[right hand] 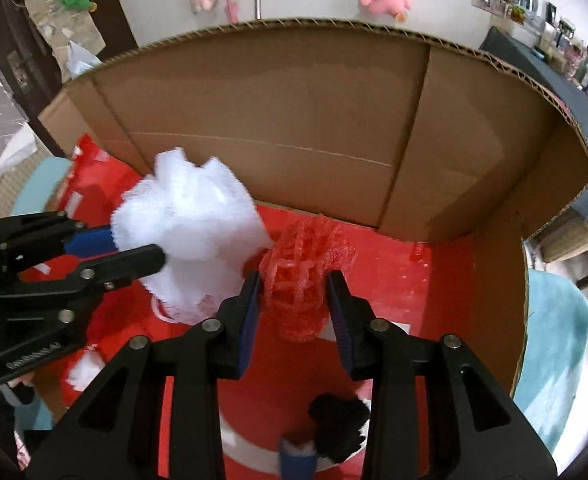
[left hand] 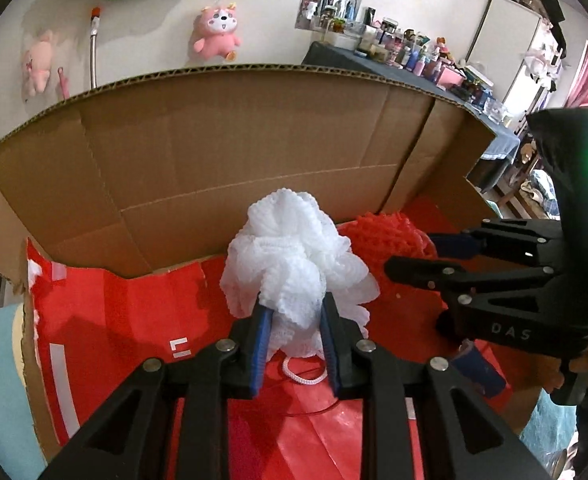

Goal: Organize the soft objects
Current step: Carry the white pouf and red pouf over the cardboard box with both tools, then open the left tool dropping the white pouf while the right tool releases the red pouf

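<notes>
My left gripper (left hand: 294,316) is shut on a white mesh bath pouf (left hand: 294,252) and holds it inside a cardboard box (left hand: 221,152) with a red floor. The pouf's white cord loop (left hand: 302,376) hangs below. In the right wrist view the left gripper (right hand: 133,248) comes in from the left with the white pouf (right hand: 189,220). My right gripper (right hand: 294,296) has its pads around a red mesh pouf (right hand: 302,276), which also shows in the left wrist view (left hand: 386,236) beside the right gripper (left hand: 422,256).
The box's tall brown back wall (right hand: 294,120) stands close ahead. A black and white soft thing (right hand: 338,424) lies on the red floor near me. Pink plush toys (left hand: 215,34) hang on the wall. A cluttered dresser (left hand: 406,56) stands at the right.
</notes>
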Demonstrator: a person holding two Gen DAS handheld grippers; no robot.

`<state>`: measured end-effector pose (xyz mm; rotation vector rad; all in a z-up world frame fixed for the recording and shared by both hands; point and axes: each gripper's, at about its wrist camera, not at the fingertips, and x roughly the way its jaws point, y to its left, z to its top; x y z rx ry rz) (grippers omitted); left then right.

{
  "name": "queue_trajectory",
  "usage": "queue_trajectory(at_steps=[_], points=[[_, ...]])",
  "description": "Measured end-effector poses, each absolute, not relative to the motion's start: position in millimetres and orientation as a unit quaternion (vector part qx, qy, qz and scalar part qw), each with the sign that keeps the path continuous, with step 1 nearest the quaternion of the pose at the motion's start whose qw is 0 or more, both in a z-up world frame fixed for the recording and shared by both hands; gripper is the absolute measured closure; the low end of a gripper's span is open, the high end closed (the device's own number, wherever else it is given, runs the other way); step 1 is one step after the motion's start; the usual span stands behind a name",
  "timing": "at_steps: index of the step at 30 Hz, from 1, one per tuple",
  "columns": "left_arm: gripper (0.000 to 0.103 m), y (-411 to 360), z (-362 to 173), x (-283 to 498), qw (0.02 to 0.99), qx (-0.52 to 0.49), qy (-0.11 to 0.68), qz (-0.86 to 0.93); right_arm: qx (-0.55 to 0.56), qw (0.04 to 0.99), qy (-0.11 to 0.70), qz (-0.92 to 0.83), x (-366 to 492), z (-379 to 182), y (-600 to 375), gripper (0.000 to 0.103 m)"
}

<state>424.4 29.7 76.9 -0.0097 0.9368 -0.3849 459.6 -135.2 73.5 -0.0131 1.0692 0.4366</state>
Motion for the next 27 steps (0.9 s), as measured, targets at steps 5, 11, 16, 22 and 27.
queue_trajectory(at_steps=[5, 11, 16, 22, 27], points=[[0.072, 30, 78, 421, 0.877, 0.006, 0.446, -0.181, -0.005, 0.839, 0.503, 0.206, 455, 75, -140, 0.068], [0.067, 28, 80, 423, 0.878, 0.005, 0.445, -0.177, -0.007, 0.839, 0.506, 0.203, 459, 75, -139, 0.065], [0.057, 31, 84, 422, 0.881, 0.004, 0.442, -0.168, -0.012, 0.842, 0.502, 0.196, 456, 78, -132, 0.046], [0.040, 36, 93, 415, 0.888, 0.006, 0.433, -0.154, -0.005, 0.848, 0.496, 0.186, 455, 86, -135, 0.045], [0.032, 40, 109, 400, 0.897, -0.001, 0.416, -0.149, -0.003, 0.857, 0.482, 0.183, 442, 102, -142, 0.039]])
